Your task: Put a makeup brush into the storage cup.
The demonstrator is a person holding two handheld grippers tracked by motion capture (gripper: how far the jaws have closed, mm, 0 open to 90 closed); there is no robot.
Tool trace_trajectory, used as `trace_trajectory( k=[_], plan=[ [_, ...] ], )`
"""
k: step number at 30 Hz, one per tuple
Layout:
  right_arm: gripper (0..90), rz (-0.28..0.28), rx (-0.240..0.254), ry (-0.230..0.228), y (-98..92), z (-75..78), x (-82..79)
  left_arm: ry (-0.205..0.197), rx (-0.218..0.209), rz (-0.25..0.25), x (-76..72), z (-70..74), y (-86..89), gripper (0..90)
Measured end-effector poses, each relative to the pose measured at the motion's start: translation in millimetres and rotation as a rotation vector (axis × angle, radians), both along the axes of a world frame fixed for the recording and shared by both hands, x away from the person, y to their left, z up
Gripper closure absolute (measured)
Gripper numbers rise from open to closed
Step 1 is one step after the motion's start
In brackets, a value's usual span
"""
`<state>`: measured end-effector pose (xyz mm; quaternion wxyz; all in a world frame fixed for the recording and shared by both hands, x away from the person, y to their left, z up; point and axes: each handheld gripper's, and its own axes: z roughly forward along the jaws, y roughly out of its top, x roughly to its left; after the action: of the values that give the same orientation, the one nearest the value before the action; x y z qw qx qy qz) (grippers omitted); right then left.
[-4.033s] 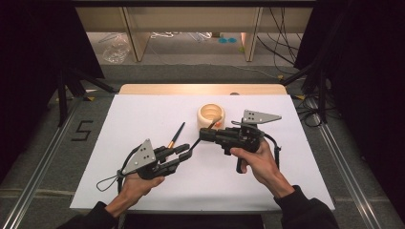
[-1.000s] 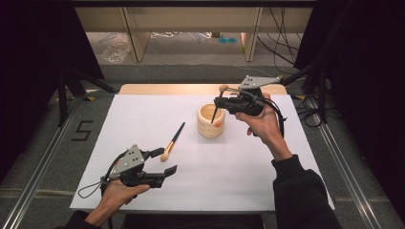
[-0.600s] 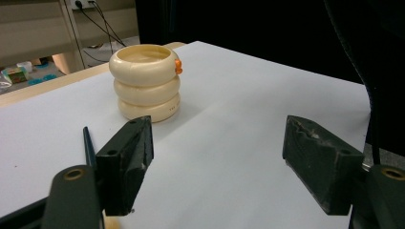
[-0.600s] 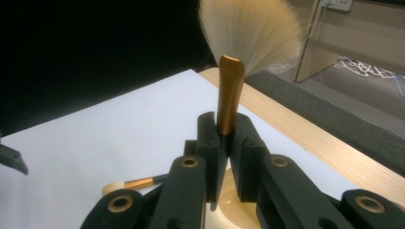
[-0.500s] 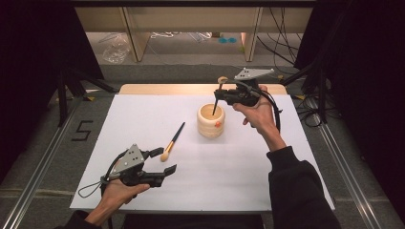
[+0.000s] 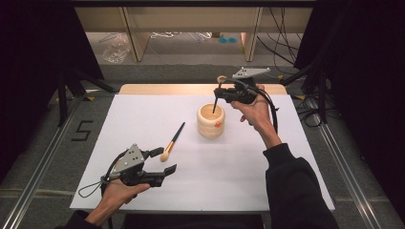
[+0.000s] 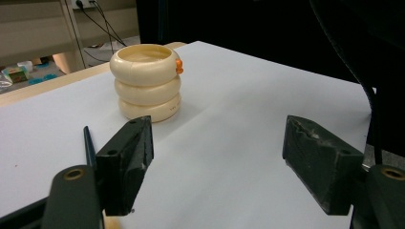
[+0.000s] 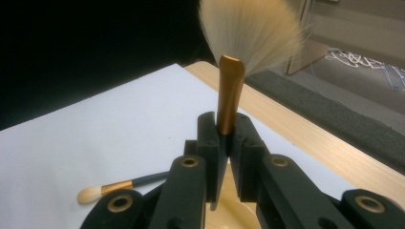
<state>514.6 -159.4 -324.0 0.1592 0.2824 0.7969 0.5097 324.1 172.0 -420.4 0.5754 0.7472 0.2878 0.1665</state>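
**Step in hand.** Loading brushes into the cream ringed holder (image 6: 211,120). The right gripper (image 6: 220,92) has its jaws clamped tight on a fan brush (image 6: 218,90), gripping at the copper ferrule (image 8: 229,93); bristles up, dark handle pointing down, its tip over the holder's open mouth at the far rim. Whether the tip is already inside the cup I cannot tell from the high view. The brush leans slightly.

**Second item.** A small round-tipped brush (image 6: 172,142) lies flat on the white sheet (image 6: 286,157), left of the holder and well apart from it, bristle end toward the person.

**Left gripper** (image 6: 162,162). Jaws spread wide, nothing between them; it rests low near the front of the sheet, just beside the bristle end of the lying brush, pointed toward the holder (image 7: 145,82).

**Next move, as judged.** Lower the fan brush straight down so the handle passes the rim cleanly, then release (a slanted drop could catch the lip or nudge the light cup). After that the lying brush wants picking up, most likely by the left gripper, which is nearest.

**Edges and room.**
- Holder stands at mid-sheet toward the far side; bare wooden table edge (image 6: 167,88) behind it.
- Right gripper works close to that far edge, so little margin behind.
- Open sheet on all sides of the lying brush; ample room for a low approach.
- Front and right areas of the sheet unobstructed.
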Motion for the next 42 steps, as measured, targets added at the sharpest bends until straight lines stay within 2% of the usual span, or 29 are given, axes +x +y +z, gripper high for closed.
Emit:
trace_trajectory(
  k=[2, 3, 4, 5, 6, 7, 9, 11, 12, 13, 15, 18, 24, 27, 42],
  plan=[
    [84.6, -0.012, -0.002, -0.001, 0.6, -2.9, 2.4, 0.002, -0.002, 0.002, 0.1, -0.1, 0.1, 26.2],
    [84.5, -0.011, -0.006, 0.002, 0.6, -4.1, 3.7, -0.035, 0.017, 0.002, 2.3, 0.7, 1.6, 26.2],
    [84.5, -0.010, -0.006, 0.017, 0.4, -4.8, 4.3, -0.035, 0.018, 0.005, 2.3, 0.7, 1.7, 26.2],
    [84.5, -0.015, -0.005, 0.001, 0.5, -6.0, 6.2, -0.035, 0.018, 0.005, 2.3, 0.7, 1.7, 26.1],
    [84.5, -0.016, -0.005, 0.003, 0.8, -6.8, 7.1, -0.019, 0.008, 0.007, 1.1, 0.3, 1.0, 26.1],
    [84.5, -0.016, -0.005, 0.003, 0.8, -6.8, 7.1, -0.028, 0.014, 0.013, 1.5, 0.6, 1.5, 26.1],
    [84.5, -0.016, -0.016, 0.011, 2.5, -10.3, 9.6, -0.008, 0.001, 0.011, 0.6, 0.0, 0.5, 26.0],
    [84.5, -0.016, -0.015, 0.011, 3.6, -12.3, 10.4, -0.006, 0.004, 0.010, 0.4, 0.1, 0.7, 26.0],
    [84.5, -0.017, -0.013, 0.012, 5.1, -16.3, 12.0, -0.037, 0.013, 0.005, 1.9, 1.0, 1.7, 25.8],
    [84.5, -0.015, -0.016, 0.015, 5.1, -18.2, 12.8, -0.037, 0.013, 0.005, 1.9, 1.0, 1.7, 25.6],
    [84.5, -0.019, -0.021, 0.025, 5.0, -22.2, 13.4, -0.007, -0.004, 0.017, 0.5, 0.4, 1.0, 25.1],
    [84.5, -0.024, -0.020, 0.025, 5.3, -28.1, 14.5, 0.006, -0.002, 0.016, 0.2, 0.0, 1.4, 24.7],
    [84.5, -0.021, -0.020, 0.035, 5.3, -33.7, 14.6, 0.008, -0.005, 0.020, 0.2, 0.2, 1.1, 23.6],
    [84.5, -0.024, -0.022, 0.039, 5.6, -39.3, 15.2, -0.011, -0.002, 0.016, 1.2, 0.8, 1.6, 23.5],
    [84.2, -0.027, -0.038, 0.053, 7.2, -56.6, 15.3, 0.000, -0.001, 0.013, 0.8, -0.5, 0.3, 23.5]
  ],
)
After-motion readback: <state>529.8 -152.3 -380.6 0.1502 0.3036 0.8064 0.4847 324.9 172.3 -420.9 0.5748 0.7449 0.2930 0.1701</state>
